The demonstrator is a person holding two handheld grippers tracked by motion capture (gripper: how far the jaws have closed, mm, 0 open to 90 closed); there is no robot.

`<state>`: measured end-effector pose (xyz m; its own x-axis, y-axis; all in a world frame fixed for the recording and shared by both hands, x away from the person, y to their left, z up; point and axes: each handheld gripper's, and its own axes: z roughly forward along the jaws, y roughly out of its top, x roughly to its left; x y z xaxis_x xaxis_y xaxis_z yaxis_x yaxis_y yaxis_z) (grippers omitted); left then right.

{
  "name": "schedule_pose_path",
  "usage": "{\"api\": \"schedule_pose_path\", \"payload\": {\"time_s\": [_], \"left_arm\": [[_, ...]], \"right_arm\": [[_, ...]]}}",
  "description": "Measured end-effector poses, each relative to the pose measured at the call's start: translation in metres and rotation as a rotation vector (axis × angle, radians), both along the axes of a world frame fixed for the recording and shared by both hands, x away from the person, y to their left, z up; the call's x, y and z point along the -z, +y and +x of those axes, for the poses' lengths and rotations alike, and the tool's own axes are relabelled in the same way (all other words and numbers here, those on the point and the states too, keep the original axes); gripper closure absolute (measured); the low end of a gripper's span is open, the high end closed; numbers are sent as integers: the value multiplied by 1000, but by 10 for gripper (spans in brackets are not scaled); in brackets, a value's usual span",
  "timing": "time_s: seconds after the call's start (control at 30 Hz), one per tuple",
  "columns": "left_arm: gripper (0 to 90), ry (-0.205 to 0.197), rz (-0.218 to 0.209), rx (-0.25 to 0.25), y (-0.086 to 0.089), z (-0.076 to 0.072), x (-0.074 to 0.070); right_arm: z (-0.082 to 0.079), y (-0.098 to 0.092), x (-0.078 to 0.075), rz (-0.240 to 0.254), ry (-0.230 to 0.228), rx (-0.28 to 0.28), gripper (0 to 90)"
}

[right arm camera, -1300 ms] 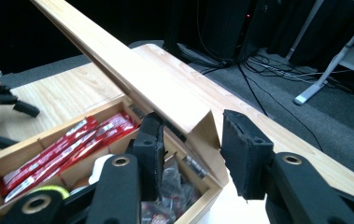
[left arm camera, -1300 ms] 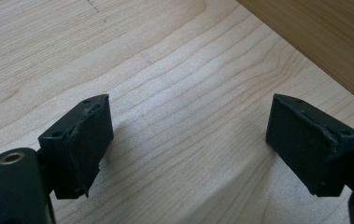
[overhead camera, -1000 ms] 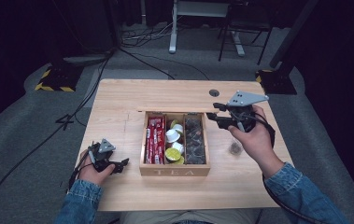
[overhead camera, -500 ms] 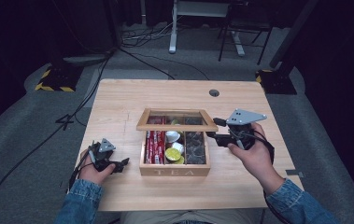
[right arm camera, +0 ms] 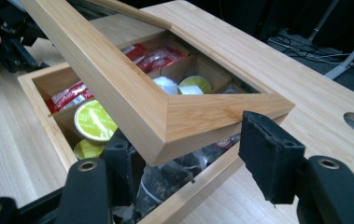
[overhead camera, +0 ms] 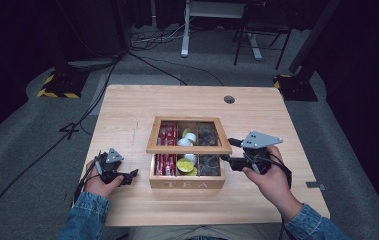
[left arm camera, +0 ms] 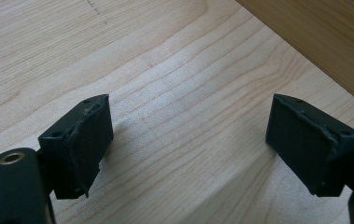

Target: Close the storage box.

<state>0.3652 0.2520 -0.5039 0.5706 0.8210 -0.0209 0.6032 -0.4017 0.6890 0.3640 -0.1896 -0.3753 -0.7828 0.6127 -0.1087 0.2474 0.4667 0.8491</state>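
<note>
A wooden tea box [overhead camera: 187,184] stands mid-table, holding red sachets [right arm camera: 151,56], yellow-green capsules [right arm camera: 93,120] and dark tea bags [right arm camera: 165,182]. Its framed lid [overhead camera: 187,149] hangs half lowered and tilted over the box. My right gripper [overhead camera: 229,151] is at the lid's right front corner. In the right gripper view that corner [right arm camera: 221,116] lies between the jaws of the right gripper [right arm camera: 195,154], which have just been opening and do not press on it. My left gripper [overhead camera: 131,177] rests open on the table left of the box, with bare wood between the jaws of the left gripper [left arm camera: 188,140].
The light wooden table [overhead camera: 127,110] has a round cable hole [overhead camera: 229,99] at the back right. The box's outer wall [left arm camera: 333,42] stands close to the left gripper. Cables, a desk leg and chair legs are on the grey floor beyond the table.
The lid has swung down from upright to half lowered. My right hand has come down and toward the person with it, and its jaws have widened. The left hand has stayed put.
</note>
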Motion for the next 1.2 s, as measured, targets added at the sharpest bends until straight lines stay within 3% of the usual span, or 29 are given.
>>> {"api": "schedule_pose_path", "payload": {"time_s": [0.2, 0.4, 0.53, 0.9, 1.2], "left_arm": [[152, 0, 0, 0, 0, 0, 0], [152, 0, 0, -1, 0, 0, 0], [152, -2, 1, 0, 0, 0, 0], [152, -1, -2, -2, 0, 0, 0], [152, 0, 0, -1, 0, 0, 0]], "right_arm": [[-6, 0, 12, -22, -3, 3, 402], [-11, -2, 25, -1, 17, 1, 401], [-14, -1, 33, -15, 19, -2, 404], [-18, -2, 48, -23, 60, -19, 448], [-20, -1, 54, -65, 61, -20, 406]]}}
